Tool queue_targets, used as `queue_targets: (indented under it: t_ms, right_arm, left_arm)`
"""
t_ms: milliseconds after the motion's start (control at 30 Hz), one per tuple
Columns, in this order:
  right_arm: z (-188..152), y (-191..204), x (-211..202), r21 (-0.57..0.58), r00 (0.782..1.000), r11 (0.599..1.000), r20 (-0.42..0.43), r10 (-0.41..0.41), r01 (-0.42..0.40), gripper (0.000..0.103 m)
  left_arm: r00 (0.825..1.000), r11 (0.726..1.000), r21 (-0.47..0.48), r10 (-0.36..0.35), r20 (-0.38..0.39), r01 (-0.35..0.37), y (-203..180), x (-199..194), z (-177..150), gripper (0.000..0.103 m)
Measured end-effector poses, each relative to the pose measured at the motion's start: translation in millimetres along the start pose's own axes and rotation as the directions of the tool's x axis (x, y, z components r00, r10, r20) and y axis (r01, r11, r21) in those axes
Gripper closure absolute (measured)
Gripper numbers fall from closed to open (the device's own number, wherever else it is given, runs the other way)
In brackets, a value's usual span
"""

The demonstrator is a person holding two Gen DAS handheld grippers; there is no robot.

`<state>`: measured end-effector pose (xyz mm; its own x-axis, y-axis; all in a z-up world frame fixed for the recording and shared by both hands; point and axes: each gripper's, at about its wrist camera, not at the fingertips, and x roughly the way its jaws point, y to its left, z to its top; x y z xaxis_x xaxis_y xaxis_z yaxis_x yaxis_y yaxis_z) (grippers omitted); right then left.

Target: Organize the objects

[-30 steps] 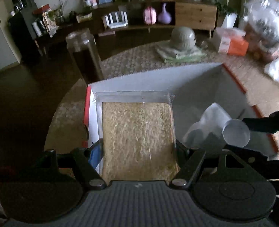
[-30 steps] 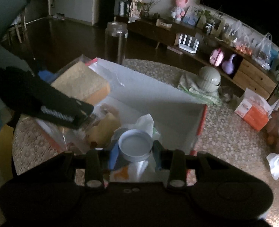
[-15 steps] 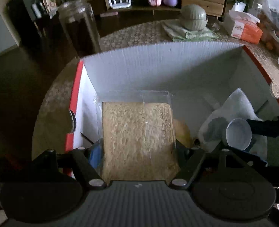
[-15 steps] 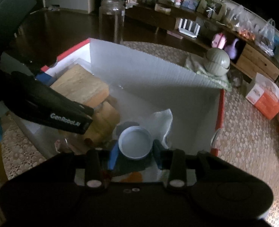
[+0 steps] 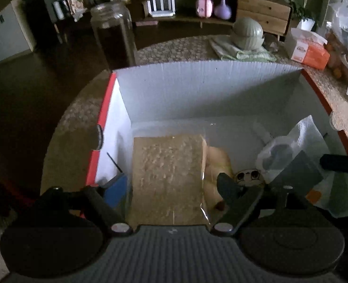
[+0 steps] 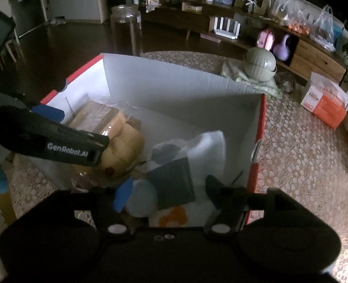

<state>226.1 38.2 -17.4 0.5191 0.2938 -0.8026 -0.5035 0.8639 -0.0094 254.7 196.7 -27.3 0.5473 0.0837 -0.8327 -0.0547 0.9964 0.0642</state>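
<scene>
A white cardboard box (image 5: 197, 94) with red edges holds a bagged loaf of sliced bread (image 5: 166, 176). My left gripper (image 5: 170, 179) straddles the loaf with its jaws opening, and both pads stand just off the bag. A round bun (image 5: 217, 162) lies right of the loaf. My right gripper (image 6: 168, 182) hangs over a dark grey container (image 6: 174, 184) with a pale lid (image 6: 139, 200), lying tipped on a white plastic bag (image 6: 204, 146). Its jaws are opening; the right finger (image 6: 212, 186) is off the container. The left gripper's finger (image 6: 67, 141) crosses the right wrist view over the bun (image 6: 124, 148).
The box sits on a round table with a lace cloth (image 6: 303, 153). Behind it stand a tall glass jar (image 5: 113, 35), a green lidded pot (image 5: 247, 33) on a cloth and an orange tissue box (image 5: 308, 49). Plastic bags of fruit lie at the far right.
Both grippers sank into the box and their jaws widened. The loaf now rests in the box, free of the left pads. The lidded container left the right jaws and tipped over.
</scene>
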Motion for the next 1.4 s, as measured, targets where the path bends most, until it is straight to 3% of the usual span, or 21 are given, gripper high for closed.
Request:
queue_targets:
  t_ms: [200, 400, 567, 800, 967, 1133, 1267, 1400]
  right_arm:
    - [-2.1, 3.2, -26.0, -0.004, 0.998, 1.000, 0.055, 0.024, -0.024, 0.026]
    - [-6.4, 2.1, -55.5, -0.009, 0.991, 0.998, 0.119, 0.066, -0.065, 0.016]
    - [-15.9, -4.6, -78.2, -0.011, 0.974, 0.994, 0.200, 0.111, -0.111, 0.000]
    - [-32.3, -21.9, -104.5, 0.046, 0.943, 0.979, 0.278, 0.181, -0.201, 0.000]
    - [-47.8, -28.0, -124.9, 0.037, 0.928, 0.977, 0.323, 0.187, -0.210, 0.000]
    - [-62.4, -30.6, -141.8, 0.021, 0.916, 0.979, 0.356, 0.183, -0.204, 0.000]
    - [-73.3, -31.7, -149.8, 0.008, 0.911, 0.979, 0.369, 0.185, -0.202, 0.000]
    - [-81.2, -34.7, -153.0, 0.006, 0.910, 0.979, 0.370, 0.187, -0.203, 0.000]
  left_arm:
    - [0.996, 0.998, -0.055, -0.021, 0.087, 0.026, 7.9, -29.9, -5.6, 0.018]
    - [0.978, 0.996, -0.070, -0.042, 0.203, 0.058, 8.8, -66.4, -20.8, 0.018]
    - [0.965, 0.995, -0.056, -0.065, 0.253, 0.082, 4.5, -87.4, -34.5, 0.018]
    - [0.959, 0.994, -0.034, -0.094, 0.266, 0.106, -4.2, -105.9, -57.7, 0.018]
    - [0.951, 0.996, -0.039, -0.067, 0.302, 0.082, -9.9, -116.1, -73.2, 0.000]
    - [0.940, 0.997, -0.024, -0.057, 0.335, 0.069, -20.9, -128.2, -85.1, 0.000]
    - [0.930, 0.995, -0.037, -0.078, 0.359, 0.097, -27.5, -137.2, -93.6, 0.000]
    - [0.932, 0.992, -0.055, -0.083, 0.353, 0.109, -33.4, -141.6, -97.7, 0.000]
